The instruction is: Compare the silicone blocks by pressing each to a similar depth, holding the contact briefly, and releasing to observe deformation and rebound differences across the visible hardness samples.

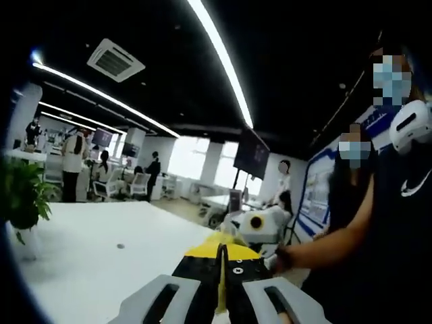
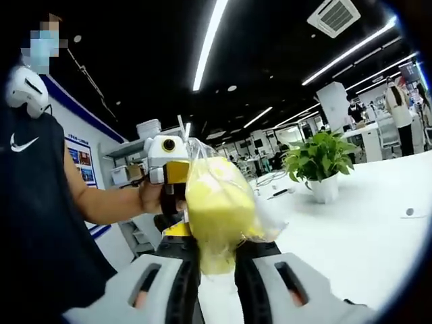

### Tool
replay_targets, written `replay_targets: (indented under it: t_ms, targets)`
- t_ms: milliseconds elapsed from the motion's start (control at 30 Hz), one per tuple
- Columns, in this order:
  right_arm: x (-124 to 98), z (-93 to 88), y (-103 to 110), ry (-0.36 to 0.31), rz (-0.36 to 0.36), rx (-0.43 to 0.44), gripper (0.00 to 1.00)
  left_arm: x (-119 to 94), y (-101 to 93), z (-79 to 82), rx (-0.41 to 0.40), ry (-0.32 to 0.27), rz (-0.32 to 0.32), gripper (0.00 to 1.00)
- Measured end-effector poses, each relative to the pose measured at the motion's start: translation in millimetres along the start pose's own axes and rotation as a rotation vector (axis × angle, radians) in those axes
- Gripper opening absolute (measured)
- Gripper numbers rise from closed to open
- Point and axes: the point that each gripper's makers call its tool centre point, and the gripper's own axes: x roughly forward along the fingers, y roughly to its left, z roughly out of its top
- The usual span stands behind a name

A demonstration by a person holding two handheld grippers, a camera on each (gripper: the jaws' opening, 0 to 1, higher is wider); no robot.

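Risk: right gripper (image 2: pixel 217 266) clamps yellow block (image 2: pixel 217 206) through loose clear bag (image 2: pixel 266 223); film may slip. Left gripper (image 1: pixel 221 297) jaws nearly closed on thin yellow edge (image 1: pixel 220 270).

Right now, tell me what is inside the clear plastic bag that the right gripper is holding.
The clear plastic bag holds a yellow block, pinched between the right gripper fingers. The block's lower end is hidden between them. Behind it is the left gripper.

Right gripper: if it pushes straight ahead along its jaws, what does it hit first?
It already pinches the yellow block in a clear plastic bag. Past that, the first thing in line looks like the other gripper with a yellow and black body, held in a hand, though depth is unclear.
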Motion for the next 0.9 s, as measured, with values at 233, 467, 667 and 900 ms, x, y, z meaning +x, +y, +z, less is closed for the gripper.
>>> replay_targets:
  t_ms: [233, 467, 667, 900]
  targets:
    - [-3, -4.6, -4, 0.042, -0.011, 0.028, 0.08, 4, 4.0, -5.6, 0.021, 0.024, 0.009, 0.00]
    - [0, -6.2, -6, 0.066, -0.008, 0.012, 0.06, -1, 6.4, -8.1, -0.003, 0.044, 0.026, 0.00]
    - [3, -3.2, -6, 0.077, -0.003, 0.025, 0.05, -3, 7.0, -4.6, -0.011, 0.043, 0.034, 0.00]
    - [3, -5.9, -7, 0.096, 0.003, 0.040, 0.03, -4, 8.1, -8.4, 0.022, 0.032, 0.059, 0.00]
